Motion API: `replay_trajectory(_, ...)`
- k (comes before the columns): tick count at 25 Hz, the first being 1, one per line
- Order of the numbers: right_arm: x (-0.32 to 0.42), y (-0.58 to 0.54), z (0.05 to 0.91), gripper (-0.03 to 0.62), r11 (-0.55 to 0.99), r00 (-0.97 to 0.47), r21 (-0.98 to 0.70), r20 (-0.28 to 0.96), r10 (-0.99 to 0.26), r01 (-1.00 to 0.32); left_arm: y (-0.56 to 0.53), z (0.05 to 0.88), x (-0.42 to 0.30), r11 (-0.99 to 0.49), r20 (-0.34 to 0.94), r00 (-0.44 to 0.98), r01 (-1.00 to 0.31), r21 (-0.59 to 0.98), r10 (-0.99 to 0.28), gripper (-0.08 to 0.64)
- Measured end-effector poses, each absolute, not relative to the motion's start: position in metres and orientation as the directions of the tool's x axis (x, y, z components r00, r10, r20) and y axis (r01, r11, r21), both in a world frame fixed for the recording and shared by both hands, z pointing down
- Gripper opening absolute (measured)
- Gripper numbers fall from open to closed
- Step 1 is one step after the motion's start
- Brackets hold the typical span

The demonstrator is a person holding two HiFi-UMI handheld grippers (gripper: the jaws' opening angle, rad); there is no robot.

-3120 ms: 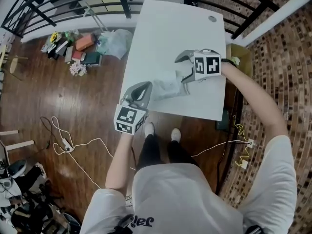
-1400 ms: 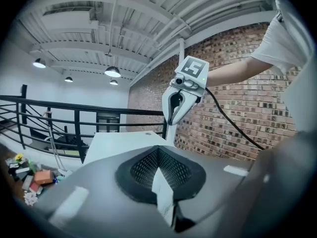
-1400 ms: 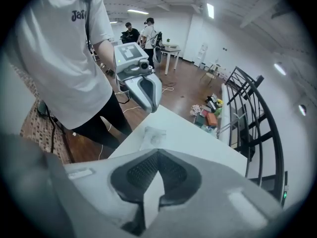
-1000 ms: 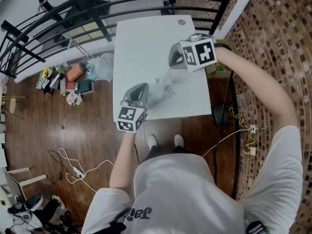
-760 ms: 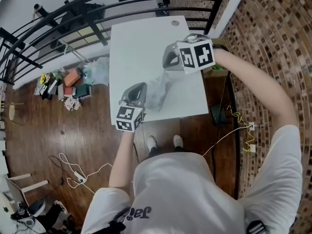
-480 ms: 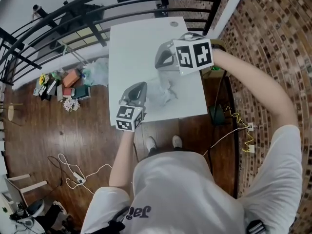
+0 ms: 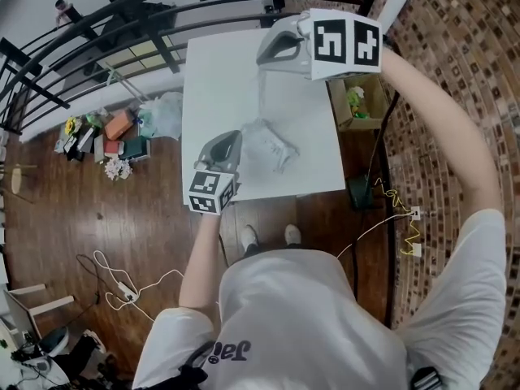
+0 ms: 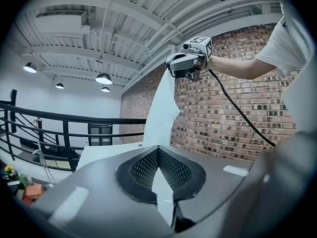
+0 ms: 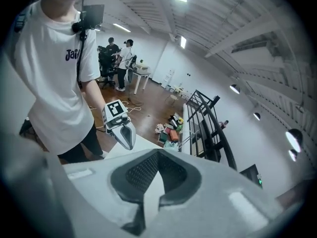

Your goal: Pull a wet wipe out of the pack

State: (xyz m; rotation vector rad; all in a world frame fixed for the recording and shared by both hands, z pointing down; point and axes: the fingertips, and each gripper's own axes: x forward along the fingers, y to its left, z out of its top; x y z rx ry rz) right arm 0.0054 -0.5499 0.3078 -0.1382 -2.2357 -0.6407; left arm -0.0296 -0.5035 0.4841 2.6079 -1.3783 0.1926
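Clamped shut on the left edge of the pack (image 7: 273, 146) with the left gripper (image 7: 230, 140). Only a white sliver visible between the pads; the rest crumpled, hard to read, lying on the white table (image 7: 218, 80) near its front edge. Pinched tight in the right gripper (image 7: 265, 58), high above the table: the top of the wet wipe (image 7: 262, 96), hanging as a strip to the pack, lower end lost in the folds. On the wood floor (image 7: 146, 242) at left, a heap of books and flowers (image 7: 106, 132) under a black railing (image 7: 97, 31). At right, a box with greenery (image 7: 357, 104) by the brick wall (image 7: 463, 96). Open tabletop beyond the pack; scant margin toward the front edge.
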Motion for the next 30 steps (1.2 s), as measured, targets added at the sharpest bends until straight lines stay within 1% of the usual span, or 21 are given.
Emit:
replay_trajectory(6,0.046,-0.580,0.326,-0.009,0.895,-0.600,0.401,0.771,-0.215,0.194,-0.502,0.484,-0.012,-0.584,0.196,0.594,-0.804,0.109,-0.780,0.015)
replay_trajectory(10,0.078,-0.592,0.359,-0.009,0.916,-0.530,0.379,0.808,-0.258,0.132,-0.502,0.487,0.010,-0.624,0.200,0.632,-0.774,0.109,-0.749,0.015)
replay_trajectory(15,0.117,-0.580,0.466,-0.009,0.947,-0.381,0.284,0.900,-0.210,0.148,-0.500,0.499,0.043,-0.660,0.220,0.666,-0.743,0.111,-0.713,0.015)
replay_trajectory(19,0.152,-0.575,0.563,-0.008,0.978,-0.303,0.190,0.940,-0.157,0.083,-0.490,0.511,0.064,-0.662,0.252,0.675,-0.735,0.146,-0.694,0.015)
replay_trajectory(25,0.179,-0.567,0.685,-0.008,0.989,-0.289,0.132,0.946,-0.145,-0.062,-0.479,0.549,0.067,-0.635,0.312,0.657,-0.751,0.183,-0.687,0.015)
replay_trajectory(28,0.187,-0.560,0.719,-0.008,0.983,-0.305,0.124,0.939,-0.160,-0.136,-0.467,0.564,0.071,-0.609,0.328,0.640,-0.767,0.203,-0.695,0.015)
replay_trajectory(29,0.188,-0.559,0.722,0.003,0.980,-0.313,0.113,0.936,-0.160,-0.164,-0.463,0.568,0.071,-0.601,0.331,0.632,-0.773,0.203,-0.701,0.015)
replay_trajectory(30,0.187,-0.557,0.720,0.037,0.978,-0.333,0.095,0.930,-0.154,-0.187,-0.461,0.570,0.071,-0.592,0.336,0.623,-0.780,0.200,-0.707,0.015)
